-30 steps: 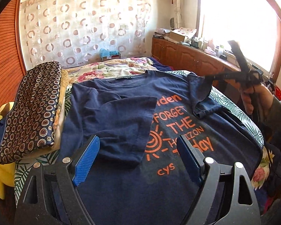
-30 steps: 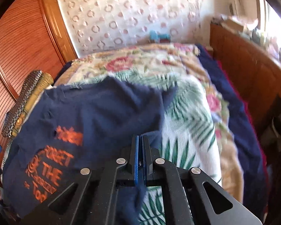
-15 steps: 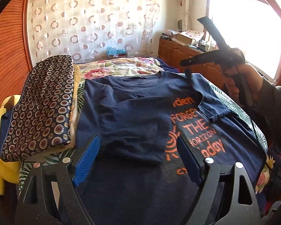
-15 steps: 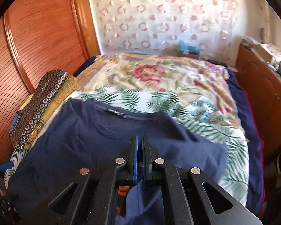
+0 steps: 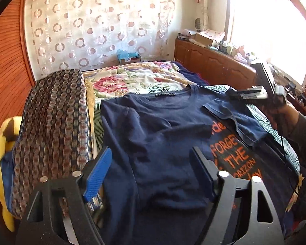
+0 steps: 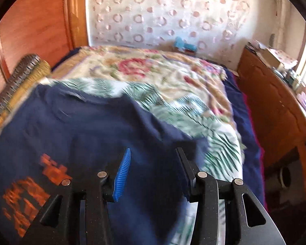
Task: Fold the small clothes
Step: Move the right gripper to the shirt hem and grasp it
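Navy T-shirt (image 5: 153,134) lies spread face-up on the bed (image 5: 136,79), centre of the left wrist view, both sleeves turned inward over the chest — evidently the first folds. Right hand-held gripper (image 6: 153,169) has just been opening; its jaws stand apart, released, with the right sleeve (image 6: 173,140) lying loose beneath them, not pinched. Left hand-held gripper (image 5: 151,169) is spread wide and empty over the lower body of the shirt, jaws having narrowed slightly — likely positioning for the next fold.
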